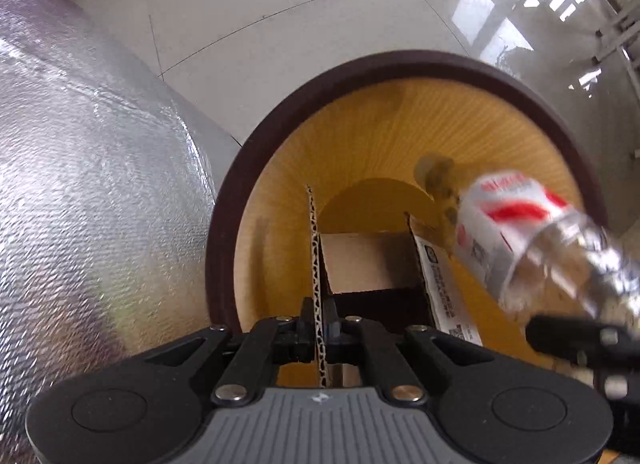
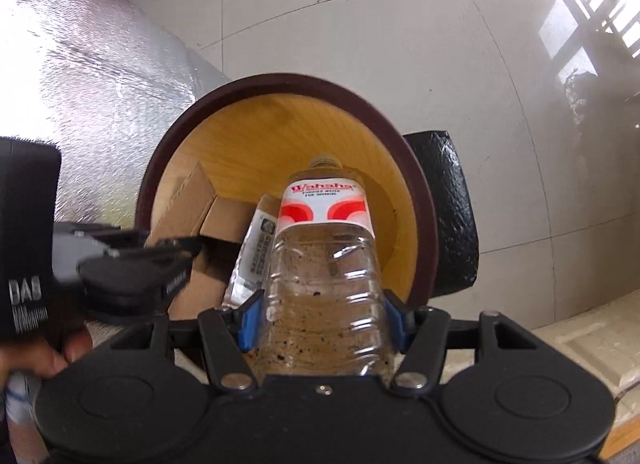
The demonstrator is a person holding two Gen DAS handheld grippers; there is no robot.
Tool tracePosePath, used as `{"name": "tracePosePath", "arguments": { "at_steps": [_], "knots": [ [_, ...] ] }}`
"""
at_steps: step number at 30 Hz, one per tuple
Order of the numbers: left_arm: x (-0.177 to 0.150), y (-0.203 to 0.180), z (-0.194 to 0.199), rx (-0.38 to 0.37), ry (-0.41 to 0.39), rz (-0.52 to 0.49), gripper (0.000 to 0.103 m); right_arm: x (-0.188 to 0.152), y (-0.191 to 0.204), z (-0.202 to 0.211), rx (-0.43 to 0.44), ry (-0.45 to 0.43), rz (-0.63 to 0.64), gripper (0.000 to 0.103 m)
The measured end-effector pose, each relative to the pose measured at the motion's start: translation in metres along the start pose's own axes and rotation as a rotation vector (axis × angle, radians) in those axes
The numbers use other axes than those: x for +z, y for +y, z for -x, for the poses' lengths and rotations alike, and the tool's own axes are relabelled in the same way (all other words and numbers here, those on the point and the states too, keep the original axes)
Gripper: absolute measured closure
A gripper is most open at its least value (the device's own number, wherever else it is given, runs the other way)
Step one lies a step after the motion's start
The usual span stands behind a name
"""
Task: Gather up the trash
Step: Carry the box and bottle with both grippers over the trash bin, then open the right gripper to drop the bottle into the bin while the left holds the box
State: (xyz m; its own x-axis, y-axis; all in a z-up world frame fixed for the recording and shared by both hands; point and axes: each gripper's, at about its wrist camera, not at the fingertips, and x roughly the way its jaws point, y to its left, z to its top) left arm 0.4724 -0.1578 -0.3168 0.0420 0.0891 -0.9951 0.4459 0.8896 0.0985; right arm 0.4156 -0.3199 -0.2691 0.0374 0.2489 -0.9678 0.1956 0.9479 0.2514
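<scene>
In the left wrist view, the left gripper [image 1: 320, 328] at bottom centre is clamped tight on the upright edge of a cardboard box [image 1: 360, 264], which hangs inside the round bin [image 1: 224, 232] with its dark rim and yellow inner wall. In the right wrist view, the right gripper [image 2: 324, 320], bottom centre, pinches a clear plastic bottle [image 2: 324, 264] between blue pads [image 2: 250, 320], neck pointing into the bin mouth at mid frame. Crinkled silver foil [image 2: 100, 76] fills the upper left, pale floor tiles [image 2: 400, 44] the upper right, and a black bag [image 2: 448, 204] lies just right of the bin.
</scene>
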Motion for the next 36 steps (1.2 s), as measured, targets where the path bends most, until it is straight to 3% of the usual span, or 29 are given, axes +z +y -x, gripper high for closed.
{"name": "tracePosePath", "arguments": {
  "at_steps": [9,11,18,23,29,33,36],
  "knots": [
    [0.005,-0.005,-0.024,-0.009,0.012,0.017,0.099,0.029,0.012,-0.047,-0.078,0.042,0.036,0.040],
    [0.007,-0.007,-0.029,-0.004,0.012,0.023,0.099,0.029,0.013,-0.049,-0.097,0.038,0.017,0.029],
    [0.014,-0.006,-0.032,-0.009,-0.003,0.023,0.100,0.017,0.000,-0.032,-0.016,0.024,-0.057,0.031],
    [0.016,-0.009,-0.036,-0.021,-0.014,0.028,0.099,0.014,-0.006,-0.022,0.022,0.003,-0.080,0.024],
    [0.008,-0.007,-0.038,-0.109,-0.030,0.046,0.100,0.005,-0.004,-0.004,0.051,-0.027,-0.103,0.024],
    [0.005,-0.007,-0.034,-0.233,-0.022,0.104,0.100,0.005,-0.008,0.008,0.068,-0.062,-0.138,0.024],
    [0.005,-0.016,-0.031,-0.259,-0.045,0.076,0.100,0.006,-0.013,0.022,0.073,-0.101,-0.167,0.024]
  ]
}}
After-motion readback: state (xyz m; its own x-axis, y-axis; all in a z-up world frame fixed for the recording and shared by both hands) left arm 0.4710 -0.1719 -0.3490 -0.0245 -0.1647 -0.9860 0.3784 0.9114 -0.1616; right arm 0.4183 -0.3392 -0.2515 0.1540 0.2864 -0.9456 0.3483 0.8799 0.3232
